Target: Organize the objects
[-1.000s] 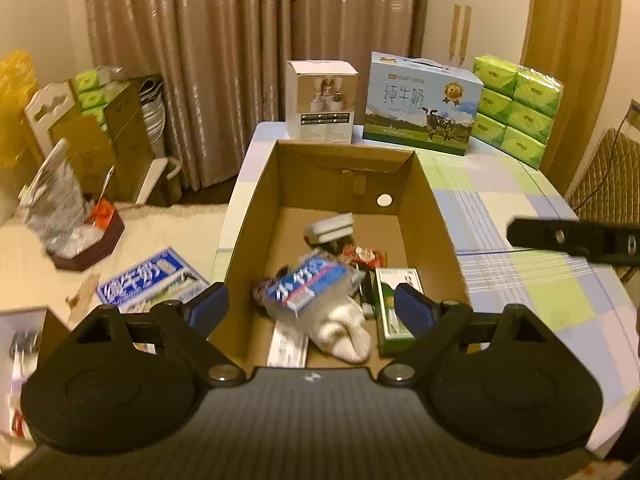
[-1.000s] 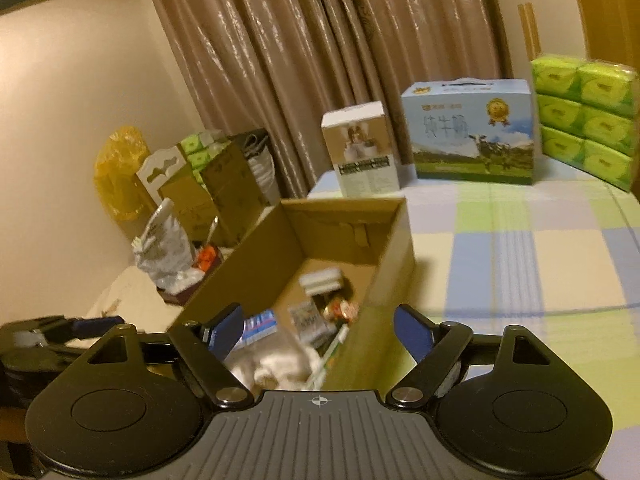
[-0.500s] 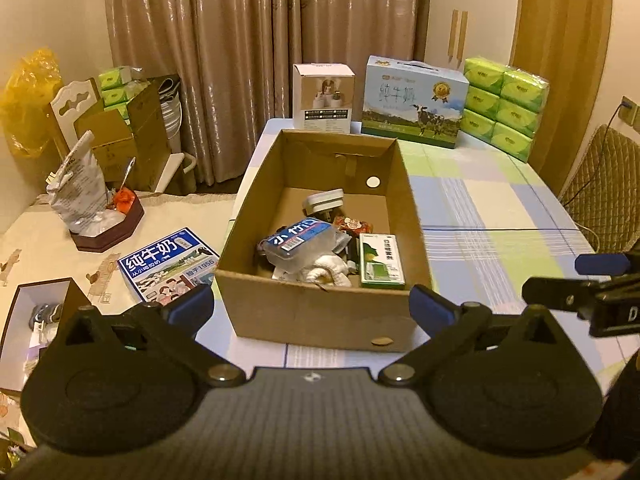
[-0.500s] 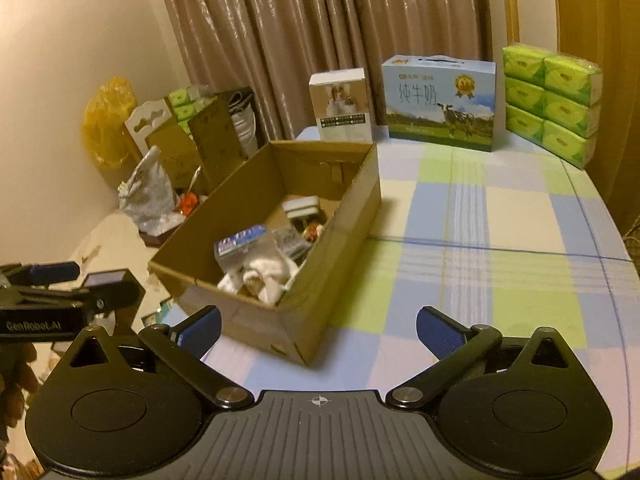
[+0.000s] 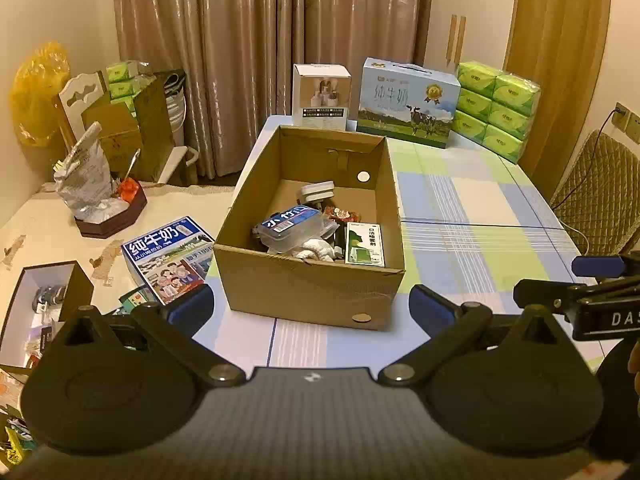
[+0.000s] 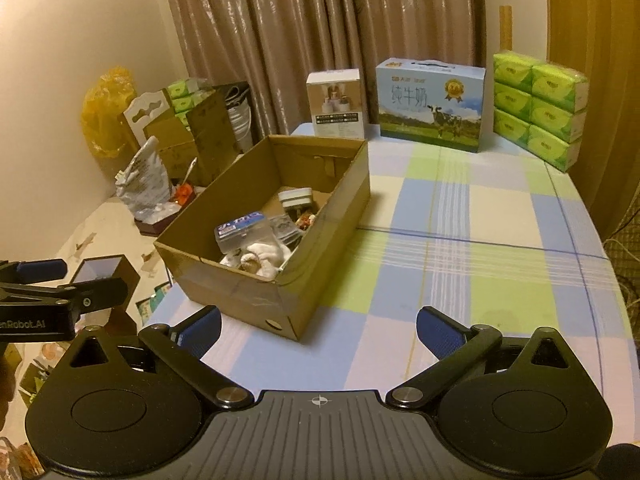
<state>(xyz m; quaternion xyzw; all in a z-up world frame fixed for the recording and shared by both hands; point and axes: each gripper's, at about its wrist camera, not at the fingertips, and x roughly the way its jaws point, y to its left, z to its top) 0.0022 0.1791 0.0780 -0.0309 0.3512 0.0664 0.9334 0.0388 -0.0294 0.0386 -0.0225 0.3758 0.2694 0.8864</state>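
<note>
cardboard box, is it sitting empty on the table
No, the cardboard box holds several things, among them a clear plastic container with a blue label, a green and white packet and a white cloth.

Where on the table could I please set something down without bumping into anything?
The checked tablecloth lies bare between the cardboard box, the milk carton and the green tissue packs. The strip before the box is bare too. The box's inside is crowded, and so is the surface beyond the table's edge.
</note>
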